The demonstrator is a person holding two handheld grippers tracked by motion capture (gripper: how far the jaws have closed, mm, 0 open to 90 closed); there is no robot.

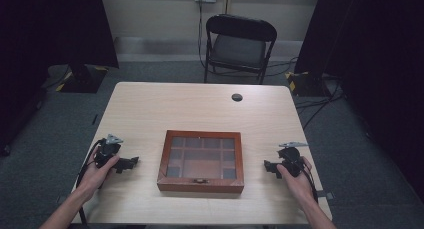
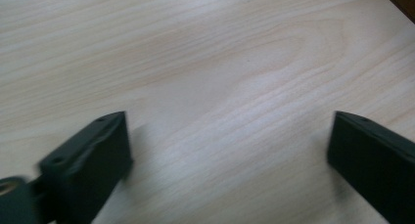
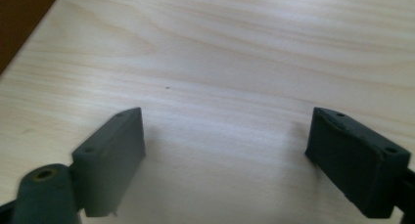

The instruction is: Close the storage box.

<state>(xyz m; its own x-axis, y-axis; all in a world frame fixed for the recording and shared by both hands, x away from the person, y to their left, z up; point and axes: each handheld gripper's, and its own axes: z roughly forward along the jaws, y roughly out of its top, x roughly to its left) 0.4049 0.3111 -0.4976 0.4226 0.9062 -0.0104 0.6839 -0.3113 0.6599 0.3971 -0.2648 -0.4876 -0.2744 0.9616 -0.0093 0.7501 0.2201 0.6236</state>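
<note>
- High view: a wooden box (image 1: 201,160) with a glass lid divided into panes sits shut near the middle of the front part of the pale wood counter (image 1: 200,104), its small clasp facing the person. The left hand-held gripper (image 1: 126,164) rests on the counter well to the box's left, held by the left hand (image 1: 97,174); the right hand-held gripper (image 1: 270,167) lies well to the box's right in the right hand (image 1: 295,179). Both point inward at the box. A black folding chair (image 1: 239,46) stands beyond the far edge.
- Left gripper view: the jaws stand spread wide over bare wood grain, nothing between them; a brown corner of the box (image 2: 401,1) shows at upper right.
- Right gripper view: the jaws are likewise spread apart and empty over the counter, with the box's brown side (image 3: 19,18) at upper left.
</note>
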